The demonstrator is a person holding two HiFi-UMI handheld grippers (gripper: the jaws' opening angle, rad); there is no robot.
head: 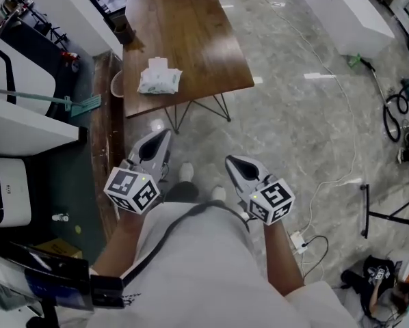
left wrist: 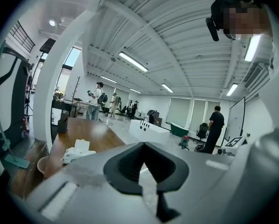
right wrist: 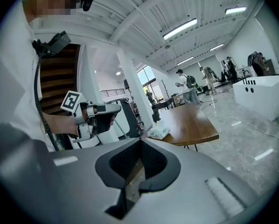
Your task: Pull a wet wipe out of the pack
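The wet wipe pack (head: 159,78) is white, with its lid flap up, and lies near the front left edge of the brown wooden table (head: 191,33). Both grippers are held close to the person's body, well short of the table. The left gripper (head: 165,134) and the right gripper (head: 230,160) point toward the table, jaws shut with nothing between them. The left gripper view shows the pack (left wrist: 77,150) far ahead on the left. In the right gripper view the pack (right wrist: 159,133) sits on the table (right wrist: 191,122), with the left gripper (right wrist: 116,109) at left.
A dark cup (head: 122,31) stands at the table's far left. A small bin (head: 117,84) sits on the floor by the table's left side. A white bench (head: 341,12) stands far right, with cables (head: 341,115) across the marble floor. Several people stand in the distance (left wrist: 98,101).
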